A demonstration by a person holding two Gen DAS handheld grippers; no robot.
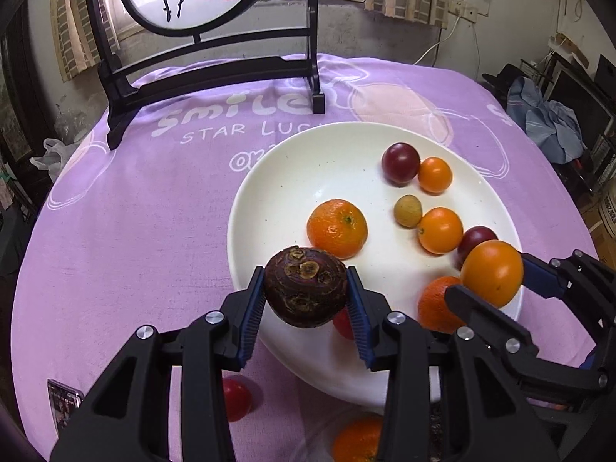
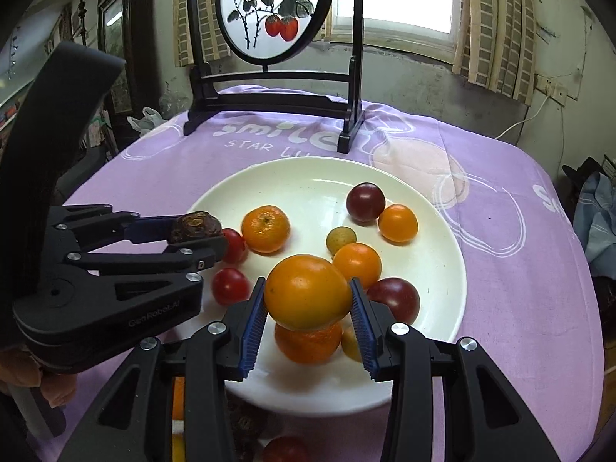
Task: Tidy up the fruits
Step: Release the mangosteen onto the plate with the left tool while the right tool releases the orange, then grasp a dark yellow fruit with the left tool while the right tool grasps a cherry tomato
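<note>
Right, left wrist view first: your left tool (image 1: 306, 288) is clamped on a dark brown knobbly fruit (image 1: 306, 287), held over the near-left rim of the white plate (image 1: 277, 177) at lower centre of frame. Your right tool (image 1: 489, 277) comes in from the right edge, gripping a smooth orange fruit (image 1: 492, 271) over the plate's right rim. Already on the plate: a mandarin (image 1: 337, 228), two dark red plums, two small orange fruits, one small tan fruit. A red tomato (image 1: 235, 398) and another orange fruit (image 1: 356, 441) show at the bottom of frame, below the plate on the purple cloth (image 1: 134, 211). The framed persimmon screen (image 1: 200, 19) stands upper left, clear of you.

Right wrist view: right tool (image 2: 308, 294) pads press both sides of the smooth orange fruit (image 2: 307, 290), centre-low, above the plate (image 2: 308, 177). Left tool (image 2: 192, 235) sits mid-left with the brown fruit (image 2: 195, 227) over the plate's left edge. Two red tomatoes lie just right of it, at that edge. More fruit is partly hidden at the bottom edge, off the plate.

My read: well along, most fruit plated. You have both held pieces to set down, then the few stragglers near you.
</note>
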